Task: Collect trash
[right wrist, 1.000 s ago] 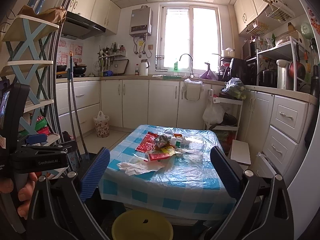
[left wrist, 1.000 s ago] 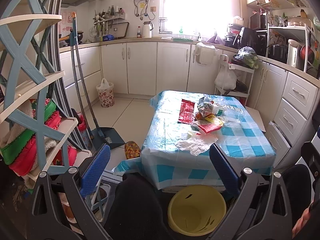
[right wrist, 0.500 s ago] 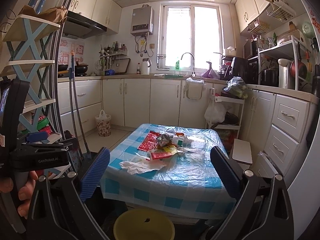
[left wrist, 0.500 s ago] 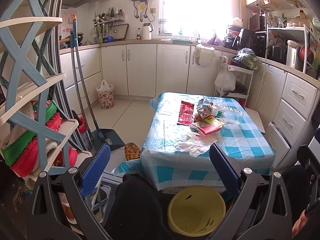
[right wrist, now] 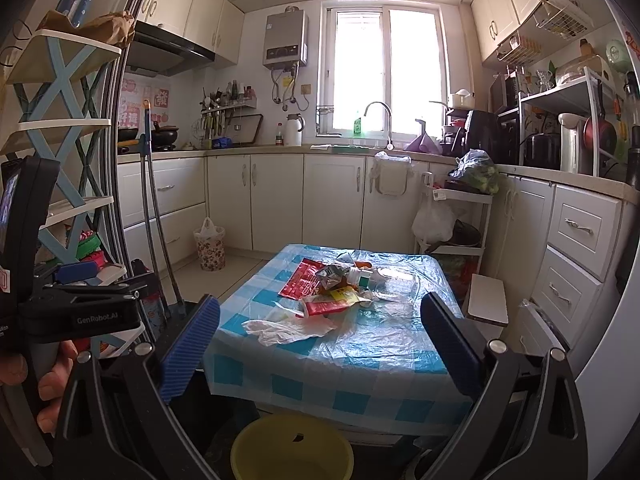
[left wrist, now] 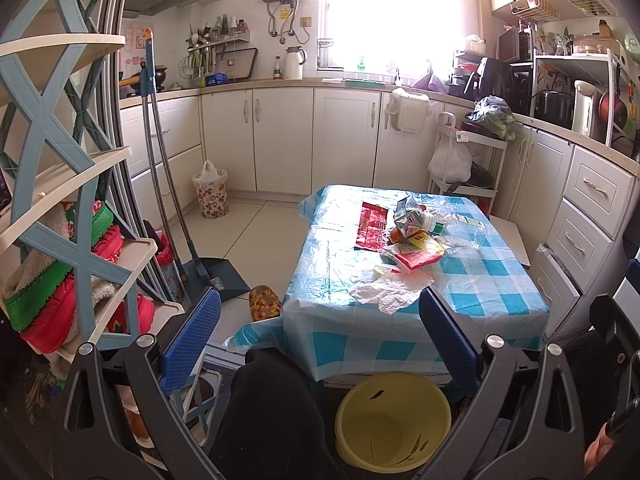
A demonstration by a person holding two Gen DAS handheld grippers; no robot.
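The trash lies in a loose pile on the low table (left wrist: 500, 280) with the blue-checked cover: a crumpled white plastic bag (left wrist: 390, 290) nearest the front edge, a red and yellow packet (left wrist: 420, 256) just behind it, then a flat red wrapper (left wrist: 371, 227), a crushed carton (left wrist: 408, 216) and a clear plastic bottle (left wrist: 464, 228) toward the far side. A yellow bin (left wrist: 394, 424) stands on the floor against the table's near edge, directly below the pile. The left gripper (left wrist: 320, 320) and the right gripper (right wrist: 320, 322) both hang short of the table with their blue pads spread wide and nothing between them. The sensible first pick is probably the white bag, since it is closest and soft; pinching a raised fold rather than the flat sheet should avoid catching the table's plastic cover. The bin sits close enough that a short drop off the edge should do.
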